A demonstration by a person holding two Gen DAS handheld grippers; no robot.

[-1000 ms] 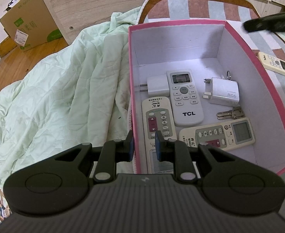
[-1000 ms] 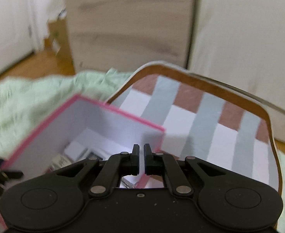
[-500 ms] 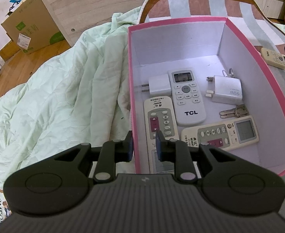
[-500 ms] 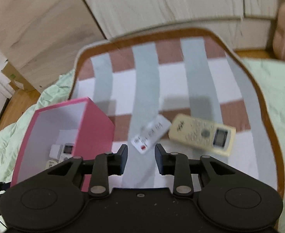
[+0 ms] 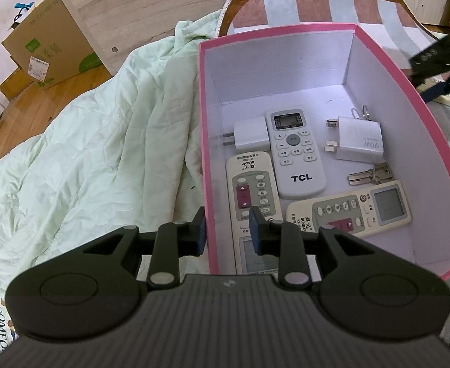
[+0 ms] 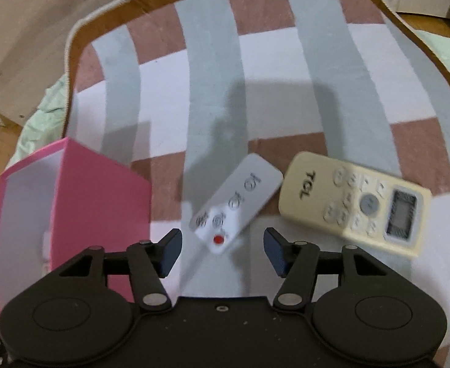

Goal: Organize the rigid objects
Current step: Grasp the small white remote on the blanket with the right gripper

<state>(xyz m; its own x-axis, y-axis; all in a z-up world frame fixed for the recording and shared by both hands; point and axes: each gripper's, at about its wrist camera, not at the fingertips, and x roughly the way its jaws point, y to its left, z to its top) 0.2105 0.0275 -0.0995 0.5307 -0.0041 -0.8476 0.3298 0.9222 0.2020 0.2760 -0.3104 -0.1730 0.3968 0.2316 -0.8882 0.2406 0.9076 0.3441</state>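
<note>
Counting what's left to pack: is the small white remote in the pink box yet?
Out: small white remote lies on the striped mat beside the pink box.

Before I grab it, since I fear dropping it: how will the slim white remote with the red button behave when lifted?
The slim white remote looks like a thin, hard slab, so probably stiff and light. It lies flat on the striped mat, leaving little edge to catch. Its smooth face may be slippery.

Box on the striped mat, two remotes beside it

In the box (image 5: pixel 378 70), the TCL remote (image 5: pixel 295 153) lies between the plug adapter (image 5: pixel 251 133) and the 90W charger (image 5: pixel 360 141); keys (image 5: pixel 372 174) lie just in front of the charger. To the box's right, on the mat (image 6: pixel 286 61), the slim remote (image 6: pixel 237 202) lies just left of the wider TCL remote (image 6: pixel 353 202).
</note>
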